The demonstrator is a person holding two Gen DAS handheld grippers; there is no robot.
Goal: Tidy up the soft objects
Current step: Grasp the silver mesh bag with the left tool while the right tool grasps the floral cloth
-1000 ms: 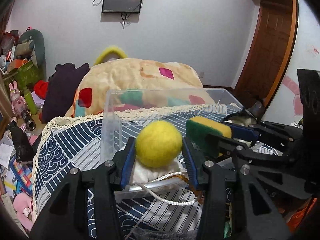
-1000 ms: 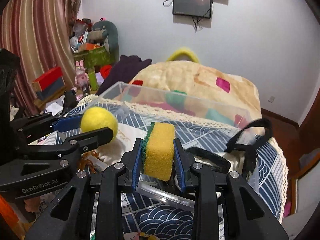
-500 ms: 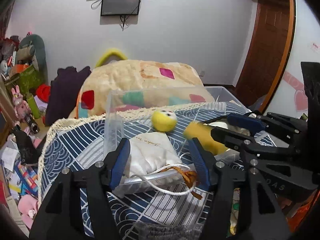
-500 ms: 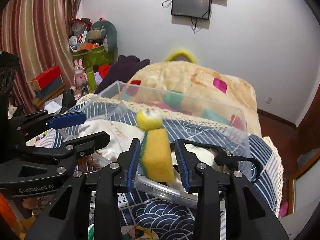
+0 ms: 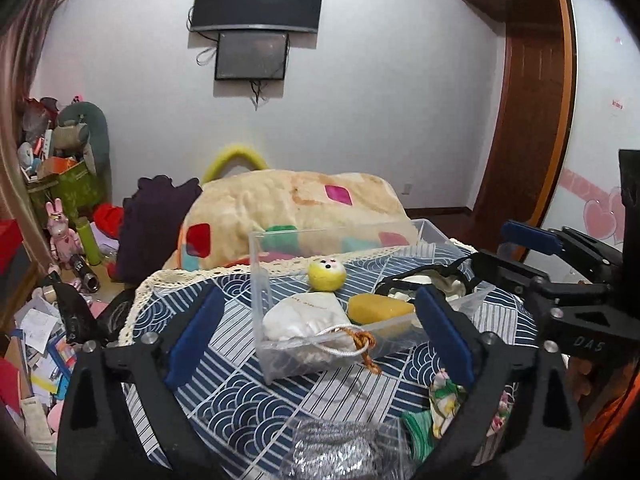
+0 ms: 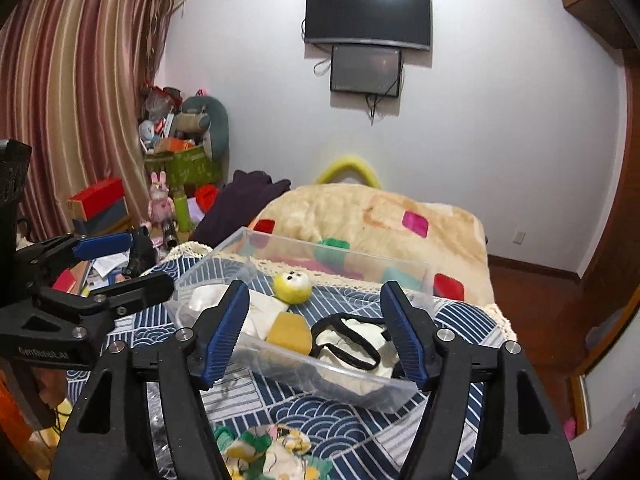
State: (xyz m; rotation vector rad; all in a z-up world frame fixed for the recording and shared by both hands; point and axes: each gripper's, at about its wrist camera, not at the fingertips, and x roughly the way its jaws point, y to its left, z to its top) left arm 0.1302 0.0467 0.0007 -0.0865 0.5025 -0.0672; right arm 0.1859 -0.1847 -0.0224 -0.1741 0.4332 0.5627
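Observation:
A clear plastic box [image 5: 280, 364] [image 6: 360, 388] stands on the blue patterned tablecloth. In it lie a yellow felt ball with a face [image 5: 327, 275] [image 6: 292, 287], a yellow sponge [image 5: 380, 307] [image 6: 289, 334], a white drawstring pouch [image 5: 304, 318] and a white item with black straps [image 6: 352, 340]. My left gripper [image 5: 320, 340] is open and empty in front of the box. My right gripper [image 6: 316, 332] is open and empty, also in front of the box, to the right of the left one.
A silver scrubber in a clear bag [image 5: 340, 448] and a green-and-white cloth [image 5: 440, 404] [image 6: 272, 452] lie on the near tablecloth. A patchwork blanket [image 5: 296, 208] lies behind the table. Clutter and toys [image 5: 60, 240] fill the floor at left.
Both grippers opened and let go: the yellow ball and the sponge dropped into the clear box. Both grippers then drew back from the box.

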